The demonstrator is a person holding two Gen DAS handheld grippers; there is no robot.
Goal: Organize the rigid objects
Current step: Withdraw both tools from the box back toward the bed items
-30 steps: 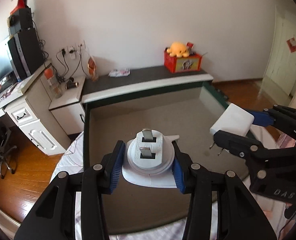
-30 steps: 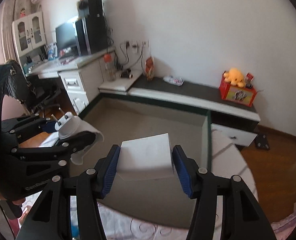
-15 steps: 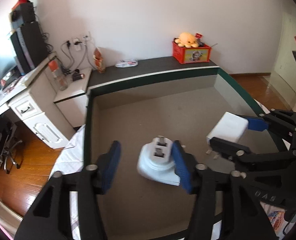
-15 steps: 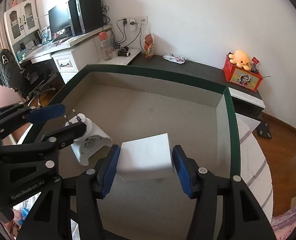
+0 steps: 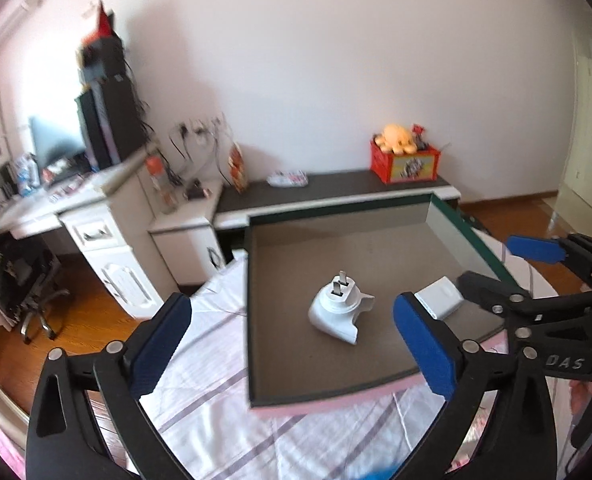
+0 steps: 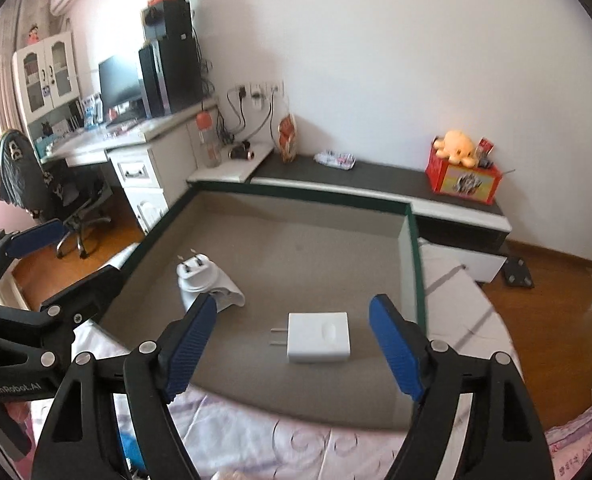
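Both task items lie on the grey floor of the shallow green-rimmed tray [image 6: 410, 248], which sits on a striped bedsheet [image 5: 216, 392].

Left gripper [image 5: 292, 340]: jaws opening, spread wide, nothing between the pads. The round white plug adapter [image 5: 338, 312] stands beyond the tips, clear of both pads, prongs pointing up, flared skirt on the tray floor.

Right gripper [image 6: 296, 348]: jaws opening. The square white charger block [image 6: 319, 337] lies flat between and just beyond the blue pads, touching neither. Its two prongs point toward the adapter. Adapter and charger are near each other but apart.

Handling, judged from appearance:
- Both look like hard moulded plastic: stiff, light, no give under the pads. Glossy faces, so likely slippery against rubber if pinched near an edge.
- Charger block: best taken across two opposite flat side faces, mid-body, away from the prongs. Flat parallel faces should seat well.
- Adapter: the cylindrical upper body is the sensible hold, pads on opposite sides below the prongs. The flared skirt is curved and uneven; a pinch there would probably squirt out or tilt the piece.
- Prongs on both are thin metal; avoid loading them sideways.
- Neither seems fragile, though a hard shell may skid on the tray floor.
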